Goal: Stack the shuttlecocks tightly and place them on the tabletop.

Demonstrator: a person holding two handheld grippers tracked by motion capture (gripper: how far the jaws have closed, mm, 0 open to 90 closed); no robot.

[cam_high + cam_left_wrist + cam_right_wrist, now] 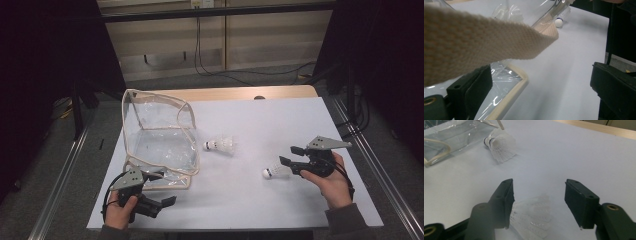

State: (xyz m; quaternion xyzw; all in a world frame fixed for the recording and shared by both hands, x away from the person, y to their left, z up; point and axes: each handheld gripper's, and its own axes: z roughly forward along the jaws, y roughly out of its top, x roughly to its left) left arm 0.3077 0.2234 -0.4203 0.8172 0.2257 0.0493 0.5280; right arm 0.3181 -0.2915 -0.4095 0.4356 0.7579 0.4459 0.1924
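A clear plastic bag with beige trim stands at the table's left, its mouth facing right. My left gripper rests at the bag's near corner, open; in the left gripper view a beige strap of the bag crosses just above its left jaw. One white shuttlecock lies on its side right of the bag. A second shuttlecock lies just in front of my right gripper. In the right gripper view the jaws stand apart with its feathers low between them, not pressed.
A white sheet covers the wooden table. Dark curtains and stands flank the table, and cables run along the floor behind it. The first shuttlecock and the bag lie beyond the right gripper.
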